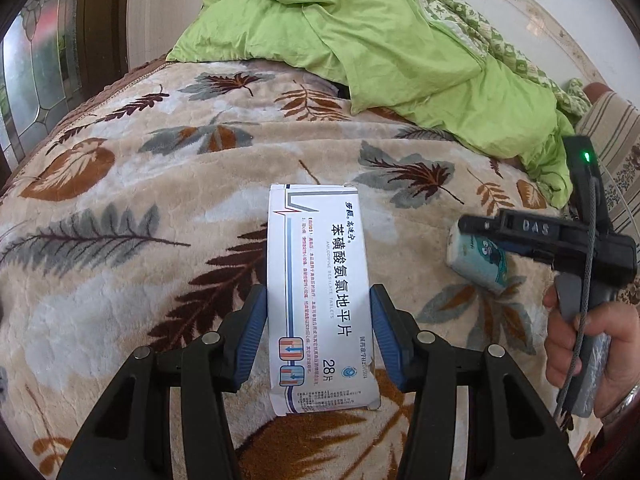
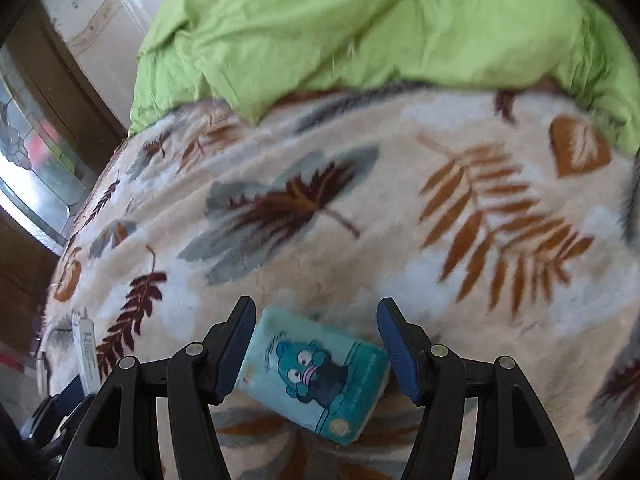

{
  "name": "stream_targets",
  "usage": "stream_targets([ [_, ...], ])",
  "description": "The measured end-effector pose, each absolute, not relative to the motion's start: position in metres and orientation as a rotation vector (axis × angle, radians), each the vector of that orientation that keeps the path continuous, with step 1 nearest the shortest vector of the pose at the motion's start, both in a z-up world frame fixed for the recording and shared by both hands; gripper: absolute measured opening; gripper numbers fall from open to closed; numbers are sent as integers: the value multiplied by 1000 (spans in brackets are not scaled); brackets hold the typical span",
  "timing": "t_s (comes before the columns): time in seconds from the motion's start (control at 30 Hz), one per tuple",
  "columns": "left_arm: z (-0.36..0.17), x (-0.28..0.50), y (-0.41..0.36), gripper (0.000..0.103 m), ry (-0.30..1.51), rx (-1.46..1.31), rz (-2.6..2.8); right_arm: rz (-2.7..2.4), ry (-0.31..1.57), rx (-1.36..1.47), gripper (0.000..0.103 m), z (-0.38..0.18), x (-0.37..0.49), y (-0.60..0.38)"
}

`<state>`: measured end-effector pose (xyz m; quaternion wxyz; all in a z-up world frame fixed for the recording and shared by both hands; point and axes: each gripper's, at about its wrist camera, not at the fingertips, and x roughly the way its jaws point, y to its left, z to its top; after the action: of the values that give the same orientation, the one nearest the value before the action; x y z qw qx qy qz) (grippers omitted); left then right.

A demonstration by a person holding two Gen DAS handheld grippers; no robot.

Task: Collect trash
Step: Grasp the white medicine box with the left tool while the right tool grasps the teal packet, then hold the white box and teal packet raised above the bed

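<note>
My left gripper (image 1: 320, 316) is shut on a white medicine box (image 1: 320, 300). Its blue pads press the box's long sides, and the box sticks out forward over the leaf-patterned blanket (image 1: 140, 200). To its right a teal pocket tissue pack (image 1: 476, 264) with a cartoon animal lies on the blanket under a finger (image 1: 480, 225) of my right gripper. In the right wrist view that gripper (image 2: 316, 308) stands open with the tissue pack (image 2: 316, 372) lying askew between its fingers. The left pad overlaps the pack's edge and the right pad is close to its corner. The medicine box (image 2: 86, 352) shows at the far left.
A crumpled green quilt (image 1: 360, 40) covers the far side of the bed. A striped cloth (image 1: 616, 140) lies at the right edge. A door with patterned glass (image 1: 36, 60) stands to the left. A person's hand (image 1: 580, 344) grips the right handle.
</note>
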<state>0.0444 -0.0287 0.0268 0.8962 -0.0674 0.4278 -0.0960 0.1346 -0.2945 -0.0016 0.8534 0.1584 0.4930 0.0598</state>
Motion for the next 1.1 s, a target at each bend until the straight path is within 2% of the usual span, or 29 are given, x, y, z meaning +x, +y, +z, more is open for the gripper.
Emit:
stream_targets([
  [0.13, 26, 47, -23, 51, 894, -163, -193, 228, 1057, 311, 67, -2, 105, -274],
  [0.27, 27, 46, -24, 51, 889, -157, -193, 135, 1026, 130, 67, -3, 87, -243],
  [0.37, 28, 45, -25, 51, 887, -151, -187, 92, 989, 102, 67, -3, 87, -234],
  [0.4, 29, 45, -25, 51, 887, -151, -184, 82, 990, 93, 63, -5, 86, -231],
  [0.5, 33, 43, -26, 51, 882, -150, -187, 53, 973, 57, 40, -3, 76, -228],
  [0.57, 37, 40, -30, 51, 873, -143, -196, 34, 960, 65, 35, 1, 66, -230],
  [0.83, 59, 21, -48, 51, 815, -108, -231, -31, 797, 127, 35, 47, -4, -235],
  [1.1, 86, -24, -61, 51, 674, -33, -252, -83, 689, 211, 35, 72, -68, -243],
])
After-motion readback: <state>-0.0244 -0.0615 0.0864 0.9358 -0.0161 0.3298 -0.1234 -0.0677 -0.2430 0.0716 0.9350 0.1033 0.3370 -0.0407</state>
